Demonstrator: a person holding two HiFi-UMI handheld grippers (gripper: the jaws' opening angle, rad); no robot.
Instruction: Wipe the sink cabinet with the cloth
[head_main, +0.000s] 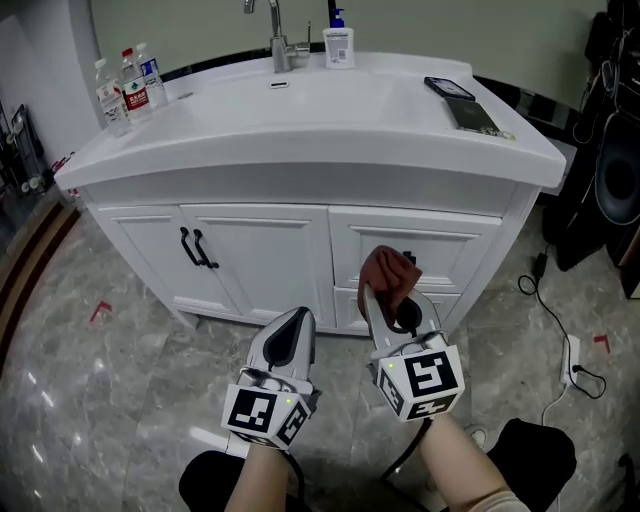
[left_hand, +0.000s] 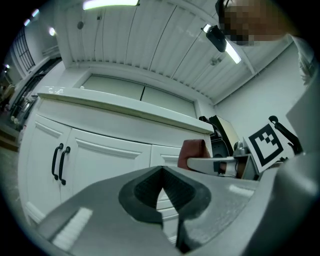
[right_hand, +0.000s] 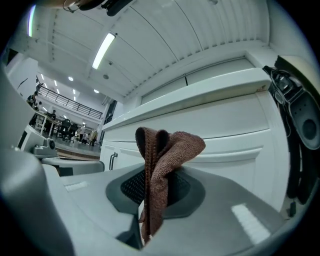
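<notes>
1. The left claw (head_main: 296, 322) was shut with nothing between its jaws. It hung in front of the cabinet, apart from it.
2. The right claw (head_main: 388, 305) was clamped on the cloth (head_main: 389, 272), a brown rag bunched up and standing past the jaw tips.
3. The cloth was close before the right-hand drawer fronts of the sink cabinet (head_main: 255, 262). Contact with the panel could not be confirmed.
4. Step in hand, as judged: bringing the cloth to the cabinet front, with no wiping stroke evident yet.
5. The next move would call for pressing the cloth flat on the panel and sweeping across it. The hard jaw tips should stay off the paint and clear of the black door handles (head_main: 197, 248).
6. Beyond, the white surface (head_main: 300, 150) carried bottles (head_main: 128, 85), a faucet (head_main: 279, 40), a soap dispenser (head_main: 338, 45) and a phone (head_main: 449, 88).
</notes>
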